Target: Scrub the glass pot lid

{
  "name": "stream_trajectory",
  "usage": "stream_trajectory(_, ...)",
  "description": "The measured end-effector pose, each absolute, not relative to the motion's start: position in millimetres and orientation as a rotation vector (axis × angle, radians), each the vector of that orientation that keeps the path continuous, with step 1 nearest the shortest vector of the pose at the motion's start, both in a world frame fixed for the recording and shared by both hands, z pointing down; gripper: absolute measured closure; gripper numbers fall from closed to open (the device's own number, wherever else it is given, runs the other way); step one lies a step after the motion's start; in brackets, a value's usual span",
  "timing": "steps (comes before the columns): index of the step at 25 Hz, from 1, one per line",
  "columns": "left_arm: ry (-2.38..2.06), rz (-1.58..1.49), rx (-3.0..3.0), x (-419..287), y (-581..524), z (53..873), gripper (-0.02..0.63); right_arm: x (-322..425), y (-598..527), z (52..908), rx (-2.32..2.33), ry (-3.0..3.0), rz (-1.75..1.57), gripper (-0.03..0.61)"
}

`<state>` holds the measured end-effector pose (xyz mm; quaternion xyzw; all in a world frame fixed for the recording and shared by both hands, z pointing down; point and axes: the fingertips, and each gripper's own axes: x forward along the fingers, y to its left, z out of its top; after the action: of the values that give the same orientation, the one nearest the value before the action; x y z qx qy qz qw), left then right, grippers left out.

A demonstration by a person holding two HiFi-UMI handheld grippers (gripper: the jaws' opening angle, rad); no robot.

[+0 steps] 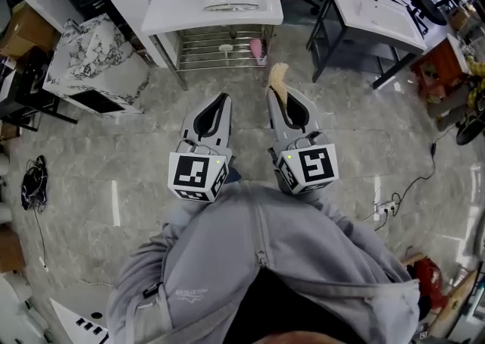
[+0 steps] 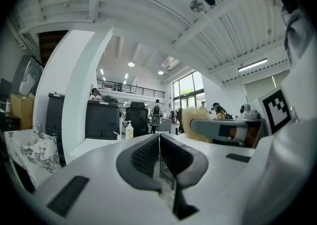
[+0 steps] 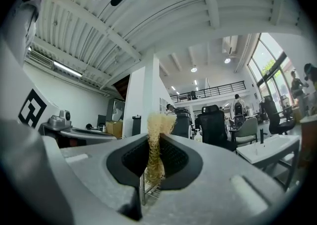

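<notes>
Head view: unreadable sweatshirt logo

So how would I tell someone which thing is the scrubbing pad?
Find the white table at the top of the head view; two grey grippers point toward it. The scrubbing pad is the pale-yellow fibrous strip pinched in the right gripper. The left gripper beside it is shut on nothing.

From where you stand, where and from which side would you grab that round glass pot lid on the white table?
Likely its near rim: the round glass pot lid lies flat by the front edge of the white table, so the left gripper, shut and empty, could open its jaws and come in from the front. No knob can be made out.
</notes>
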<state>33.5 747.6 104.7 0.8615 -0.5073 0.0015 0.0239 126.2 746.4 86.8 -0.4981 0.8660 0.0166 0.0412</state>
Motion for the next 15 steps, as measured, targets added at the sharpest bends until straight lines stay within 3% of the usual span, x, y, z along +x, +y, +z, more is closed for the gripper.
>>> stream_trajectory(15, -1.541, -0.056, 2.652, 11.0, 624.3, 117.4, 0.601, 116.4, 621.2, 98.3, -1.583, 2.626, 0.057, 0.543)
